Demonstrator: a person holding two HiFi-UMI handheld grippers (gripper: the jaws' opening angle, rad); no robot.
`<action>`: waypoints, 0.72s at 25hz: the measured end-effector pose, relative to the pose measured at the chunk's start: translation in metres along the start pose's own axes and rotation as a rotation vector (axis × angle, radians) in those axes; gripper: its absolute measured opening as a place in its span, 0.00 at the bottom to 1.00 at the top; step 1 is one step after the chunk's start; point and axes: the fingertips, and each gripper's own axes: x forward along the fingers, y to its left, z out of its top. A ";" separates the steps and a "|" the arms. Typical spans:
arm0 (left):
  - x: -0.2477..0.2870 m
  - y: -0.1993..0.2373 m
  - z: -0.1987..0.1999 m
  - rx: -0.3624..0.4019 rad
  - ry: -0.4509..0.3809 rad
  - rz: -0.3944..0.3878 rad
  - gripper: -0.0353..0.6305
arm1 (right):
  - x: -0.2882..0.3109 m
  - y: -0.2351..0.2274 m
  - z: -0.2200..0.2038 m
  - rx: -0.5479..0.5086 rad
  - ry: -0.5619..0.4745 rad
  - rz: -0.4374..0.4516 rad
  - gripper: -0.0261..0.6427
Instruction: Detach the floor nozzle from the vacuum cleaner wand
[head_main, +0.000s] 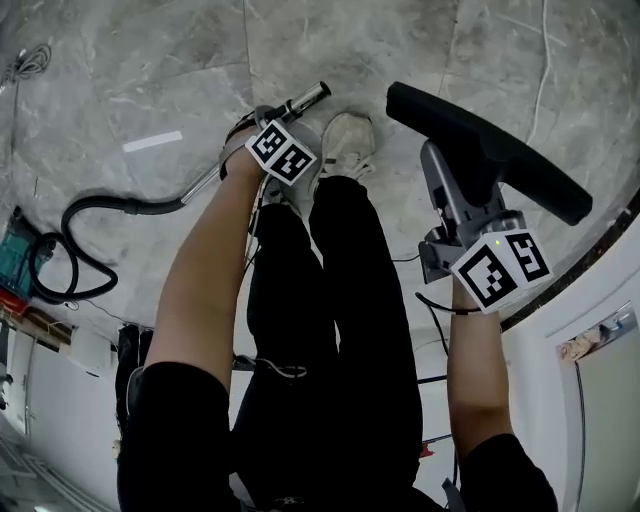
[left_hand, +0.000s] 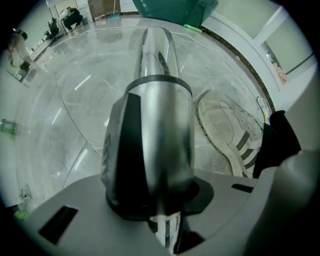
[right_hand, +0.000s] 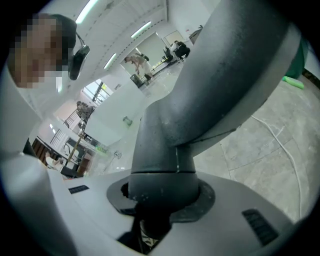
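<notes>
Separation looks done: my left gripper (head_main: 282, 155) grasps the wand (head_main: 200, 180), right gripper (head_main: 455, 215) grasps the freed floor nozzle (head_main: 500, 150); next I lower both gently to the floor (head_main: 150, 60).

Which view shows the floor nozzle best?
Head view: the whole floor nozzle, off the wand. Right gripper view shows only its neck, gripped in the right claw. Left gripper view shows none of it.
</notes>
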 end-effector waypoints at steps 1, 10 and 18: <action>0.004 -0.002 -0.001 0.006 0.009 -0.009 0.18 | -0.001 -0.003 -0.001 0.018 -0.013 -0.004 0.22; 0.001 0.010 -0.007 0.039 0.001 0.000 0.44 | -0.001 0.012 0.005 -0.056 -0.029 -0.022 0.22; -0.170 0.026 0.001 -0.195 -0.252 0.001 0.06 | -0.053 0.101 0.039 -0.113 -0.108 -0.014 0.22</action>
